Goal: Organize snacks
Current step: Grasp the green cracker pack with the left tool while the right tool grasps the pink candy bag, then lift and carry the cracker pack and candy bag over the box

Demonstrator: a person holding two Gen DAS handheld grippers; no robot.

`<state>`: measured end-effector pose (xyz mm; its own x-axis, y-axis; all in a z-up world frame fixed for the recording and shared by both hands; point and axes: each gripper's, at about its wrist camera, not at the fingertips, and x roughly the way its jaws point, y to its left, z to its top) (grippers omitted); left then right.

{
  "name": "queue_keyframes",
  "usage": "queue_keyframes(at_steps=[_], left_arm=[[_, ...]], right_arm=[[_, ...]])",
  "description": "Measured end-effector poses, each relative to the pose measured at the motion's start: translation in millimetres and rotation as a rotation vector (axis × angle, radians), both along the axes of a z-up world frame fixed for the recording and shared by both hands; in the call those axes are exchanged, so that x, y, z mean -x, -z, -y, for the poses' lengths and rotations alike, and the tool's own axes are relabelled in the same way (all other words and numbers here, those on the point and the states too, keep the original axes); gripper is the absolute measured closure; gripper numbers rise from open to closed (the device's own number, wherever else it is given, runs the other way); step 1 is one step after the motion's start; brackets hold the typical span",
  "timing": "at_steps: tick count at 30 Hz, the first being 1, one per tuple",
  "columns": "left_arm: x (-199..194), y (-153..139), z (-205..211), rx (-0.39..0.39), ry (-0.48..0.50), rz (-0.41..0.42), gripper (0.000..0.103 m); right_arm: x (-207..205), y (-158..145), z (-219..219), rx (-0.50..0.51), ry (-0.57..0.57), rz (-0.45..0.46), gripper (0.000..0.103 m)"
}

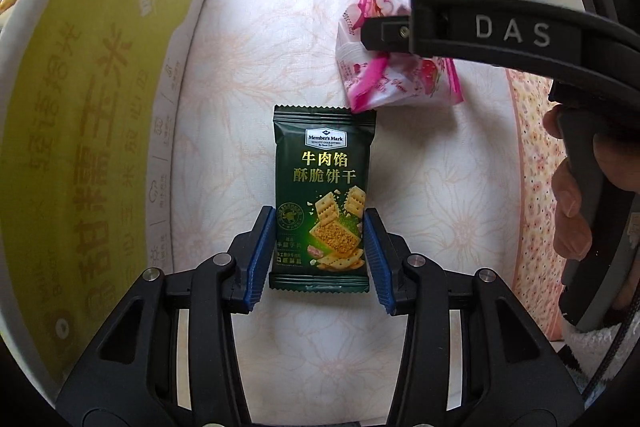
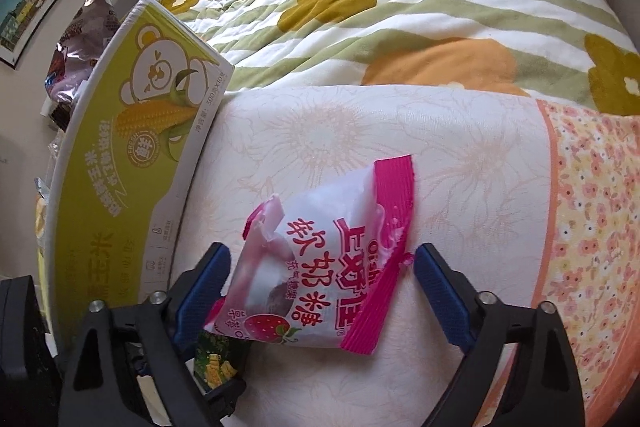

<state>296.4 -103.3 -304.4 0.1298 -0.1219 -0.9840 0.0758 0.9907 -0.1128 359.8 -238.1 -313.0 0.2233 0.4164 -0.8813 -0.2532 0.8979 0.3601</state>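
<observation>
L gripper (image 1: 320, 255): jaws part-open, pads flanking lower half of green cracker pkt (image 1: 322, 187), lying flat on bed (image 1: 224, 155). R gripper (image 2: 322, 279): wide open around pink marshmallow pkt (image 2: 320, 263), not clamped. Pink pkt at 1 o'clock of green, corners touching. Yellow box (image 1: 80, 131) at 9.

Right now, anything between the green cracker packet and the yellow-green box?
Nothing. In the left wrist view, only bare floral cloth separates the green cracker packet from the yellow-green box.
</observation>
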Motion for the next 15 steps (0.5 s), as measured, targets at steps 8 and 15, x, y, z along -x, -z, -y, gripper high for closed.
queue_keyframes(at_steps=[8, 15], left_arm=[[19.2, -17.2, -1.2, 0.014, -0.003, 0.046, 0.063], [30.6, -54.9, 9.5, 0.065, 0.007, 0.115, 0.063]], right_arm=[[10.5, -17.4, 13.6, -0.045, -0.004, 0.032, 0.064], [25.0, -66.5, 54.5, -0.057, 0.059, 0.115, 0.065]])
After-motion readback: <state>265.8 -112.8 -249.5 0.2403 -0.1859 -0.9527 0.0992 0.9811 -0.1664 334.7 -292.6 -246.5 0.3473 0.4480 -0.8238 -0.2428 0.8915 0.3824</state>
